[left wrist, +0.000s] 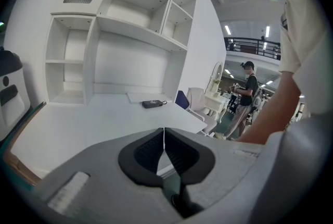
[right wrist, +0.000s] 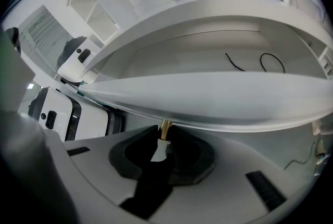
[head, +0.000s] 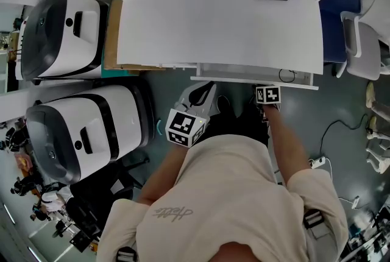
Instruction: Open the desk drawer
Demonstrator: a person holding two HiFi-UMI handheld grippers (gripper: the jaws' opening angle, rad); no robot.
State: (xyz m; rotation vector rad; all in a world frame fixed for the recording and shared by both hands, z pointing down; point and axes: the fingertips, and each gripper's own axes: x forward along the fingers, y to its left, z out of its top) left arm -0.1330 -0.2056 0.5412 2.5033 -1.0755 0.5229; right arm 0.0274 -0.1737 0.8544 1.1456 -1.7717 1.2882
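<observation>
One gripper does the work: the right gripper point(right wrist: 162, 139) is clamped on the brass knob point(right wrist: 165, 126) of the desk drawer point(head: 244, 72), which stands slightly out under the desk's point(head: 219, 23) front edge. Most of the pull seems left. The left gripper point(left wrist: 164, 146) is closed on nothing.

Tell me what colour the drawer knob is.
Brass-gold. The knob, clamped in the right gripper, shows best in the right gripper view.

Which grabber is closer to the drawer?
Right. The right gripper pinches the gold knob on the drawer. The left gripper is shut on nothing, off the drawer, near the person's body.
</observation>
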